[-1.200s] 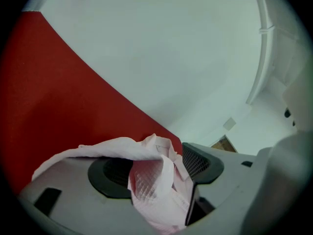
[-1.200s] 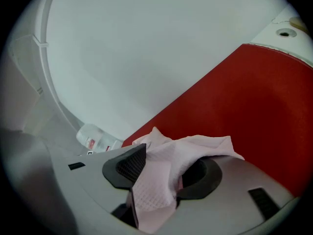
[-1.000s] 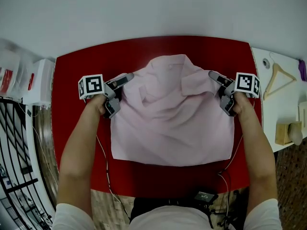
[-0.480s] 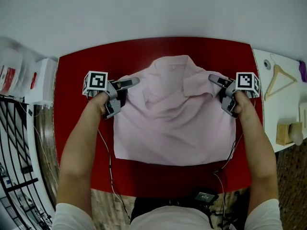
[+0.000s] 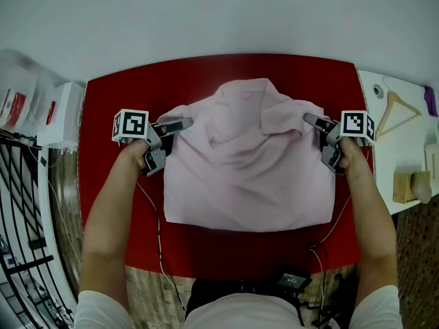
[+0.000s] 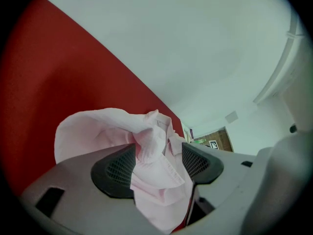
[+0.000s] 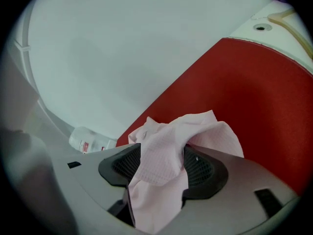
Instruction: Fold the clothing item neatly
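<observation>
the cloth fills the gap between each gripper's jaws, so the inner faces of the black pads are partly covered in both gripper views. the head view cuts the person off at the chest, and whatever lies beneath the pink shirt [image 5: 247, 177] on the red table [image 5: 103, 184] cannot be seen.

the left gripper [image 5: 170, 138] sits over the table's left part. in the left gripper view its jaws stand a little apart, pinching a bunched fold of the shirt [image 6: 156, 155] that spills out past the pads. the right gripper [image 5: 320, 140] sits over the table's right part, and its jaws are likewise clamped on a wad of shirt fabric [image 7: 164, 160].

the shirt lies at the table's middle, collar [image 5: 244, 89] toward the far edge and straight hem toward the near edge. its lower half is flat and smooth. the upper half is rumpled, with both shoulder corners lifted off the table and drawn outward by the grippers, leaving soft creases below the collar.
</observation>
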`<state>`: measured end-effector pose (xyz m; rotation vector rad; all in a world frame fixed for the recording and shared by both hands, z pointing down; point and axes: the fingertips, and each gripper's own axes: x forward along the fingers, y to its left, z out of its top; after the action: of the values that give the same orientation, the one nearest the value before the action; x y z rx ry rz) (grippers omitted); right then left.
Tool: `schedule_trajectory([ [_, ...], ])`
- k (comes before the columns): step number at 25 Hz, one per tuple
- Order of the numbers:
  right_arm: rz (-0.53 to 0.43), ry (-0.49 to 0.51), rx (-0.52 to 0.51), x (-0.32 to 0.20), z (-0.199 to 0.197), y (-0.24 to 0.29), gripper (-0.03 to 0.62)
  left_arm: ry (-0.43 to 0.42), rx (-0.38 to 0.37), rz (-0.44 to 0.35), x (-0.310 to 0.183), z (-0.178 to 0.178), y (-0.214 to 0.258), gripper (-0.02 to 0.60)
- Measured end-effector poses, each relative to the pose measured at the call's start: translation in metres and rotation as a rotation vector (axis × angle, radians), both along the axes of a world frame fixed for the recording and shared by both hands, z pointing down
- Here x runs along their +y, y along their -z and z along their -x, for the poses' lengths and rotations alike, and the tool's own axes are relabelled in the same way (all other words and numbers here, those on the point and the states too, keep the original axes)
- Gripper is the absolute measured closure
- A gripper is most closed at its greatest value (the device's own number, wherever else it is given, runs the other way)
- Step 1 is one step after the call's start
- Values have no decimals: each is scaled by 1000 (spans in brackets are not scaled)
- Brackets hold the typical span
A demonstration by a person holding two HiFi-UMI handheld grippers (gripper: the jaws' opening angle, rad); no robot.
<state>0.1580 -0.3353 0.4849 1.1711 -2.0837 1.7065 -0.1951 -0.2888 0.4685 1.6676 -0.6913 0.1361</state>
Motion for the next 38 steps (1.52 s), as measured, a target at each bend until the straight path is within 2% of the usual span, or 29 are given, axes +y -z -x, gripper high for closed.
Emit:
schedule_trajectory([
  [4,-97,81,61,14,-3,19,344,7,6,-109,13,2,25,290],
  [9,-409,343,314,37,-5,47,344,-55,-87,-388,39,-12,60,296],
  [11,-485,424,357,48,-1,51,344,-81,-104,-480,52,-27,72,305],
  [14,-600,494,421,55,0,53,345,-114,-146,-580,71,-49,78,329],
  [16,-662,527,477,56,-1,52,347,-123,-208,-633,80,-58,76,366],
  [20,-763,581,603,55,-1,49,352,-86,-344,-718,84,-57,73,562],
  [22,-816,603,674,54,1,49,367,-89,-395,-753,83,-55,70,576],
  [24,-863,631,750,54,3,48,423,-117,-469,-804,82,-54,67,577],
  [28,-904,755,897,58,11,34,433,-277,-632,-928,82,-53,55,569],
  [29,-913,794,936,59,14,30,433,-330,-659,-954,81,-54,52,545],
  [31,-922,865,1008,60,19,22,432,-441,-706,-1001,80,-54,44,422],
  [32,-920,897,1042,62,21,17,431,-503,-728,-1024,81,-54,38,383],
  [35,-912,957,1129,62,24,7,424,-690,-804,-1103,83,-51,24,338],
  [38,-886,990,1175,63,25,0,406,-821,-874,-1169,78,-47,18,333],
])
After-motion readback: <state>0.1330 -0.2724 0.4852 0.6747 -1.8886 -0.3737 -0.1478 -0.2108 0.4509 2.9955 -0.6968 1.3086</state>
